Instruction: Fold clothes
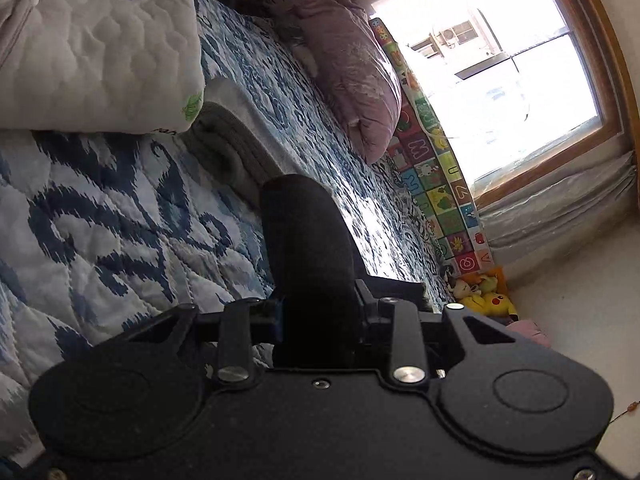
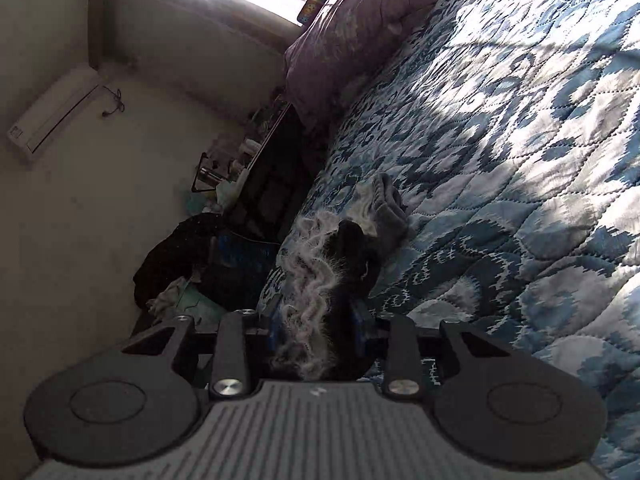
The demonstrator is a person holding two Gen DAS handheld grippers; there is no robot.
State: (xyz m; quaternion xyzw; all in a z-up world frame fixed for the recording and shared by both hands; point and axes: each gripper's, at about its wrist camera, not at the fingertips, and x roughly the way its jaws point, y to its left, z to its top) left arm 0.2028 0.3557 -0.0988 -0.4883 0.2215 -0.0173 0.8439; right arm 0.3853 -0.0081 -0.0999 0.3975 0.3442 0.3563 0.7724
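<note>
My left gripper (image 1: pixel 306 184) is shut, its black fingers pressed into one dark column above the blue-and-white quilted bedspread (image 1: pixel 100 220); I cannot tell whether cloth is between them. Just beyond its tips lies a folded grey garment (image 1: pixel 232 152), and a white quilted garment (image 1: pixel 100 52) is at the upper left. My right gripper (image 2: pixel 352 236) is shut on a black garment with white fuzzy trim (image 2: pixel 308 272), which covers the fingers. The folded grey garment (image 2: pixel 388 208) rests on the bedspread (image 2: pixel 500 160) just past the right tips.
A folded purple quilt (image 1: pixel 352 72) (image 2: pixel 348 36) lies at the bed's far end by the window (image 1: pixel 500 80). An alphabet play mat (image 1: pixel 436 168) lines the bed's edge, with plush toys (image 1: pixel 484 296) beside it. Dark clothes (image 2: pixel 180 256) and a cluttered shelf (image 2: pixel 240 160) stand beside the bed.
</note>
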